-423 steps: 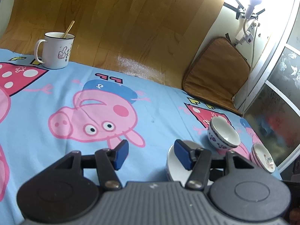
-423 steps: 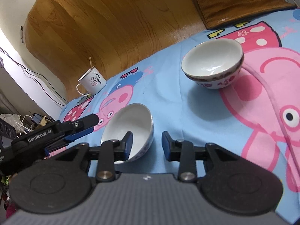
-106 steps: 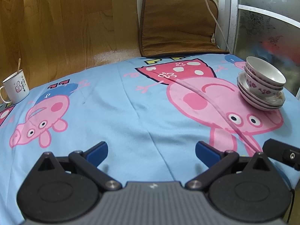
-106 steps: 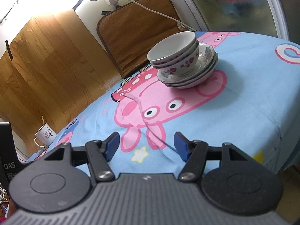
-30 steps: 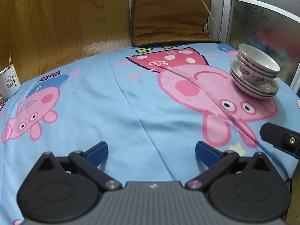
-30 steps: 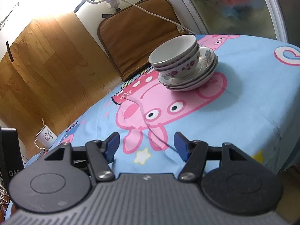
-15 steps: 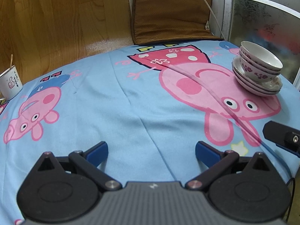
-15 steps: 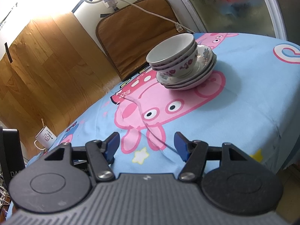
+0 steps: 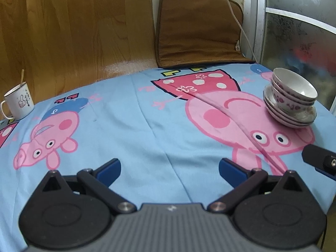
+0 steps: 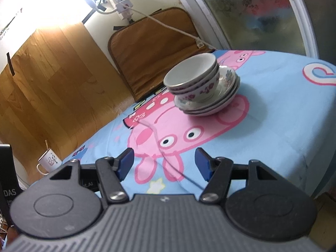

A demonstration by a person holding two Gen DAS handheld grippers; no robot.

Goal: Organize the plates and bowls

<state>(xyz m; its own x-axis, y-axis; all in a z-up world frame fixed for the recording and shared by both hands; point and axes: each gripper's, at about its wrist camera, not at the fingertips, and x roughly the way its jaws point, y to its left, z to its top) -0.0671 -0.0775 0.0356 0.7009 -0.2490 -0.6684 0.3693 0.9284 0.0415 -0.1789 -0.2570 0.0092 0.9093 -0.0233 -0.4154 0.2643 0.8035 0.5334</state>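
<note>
Blue cartoon-pig cloth point(image 9: 147, 126) covers the table, where the nested bowls point(image 10: 193, 77) now sit on the stacked plates point(image 10: 212, 105) at its far right instead of scattered, while my left tongs point(image 9: 169, 169) and right tongs point(image 10: 164, 163) hover apart, empty, angled downward.

Strong white glare burned out the upper left of the right wrist view, washing over the brown wood-grain wall panel point(image 10: 52, 79). The nested flowered white bowls point(image 10: 194, 77) threw a soft shadow rightward. Both views bowed at their edges; the frosted patterned glass door point(image 9: 298, 42) looked smeary.
</note>
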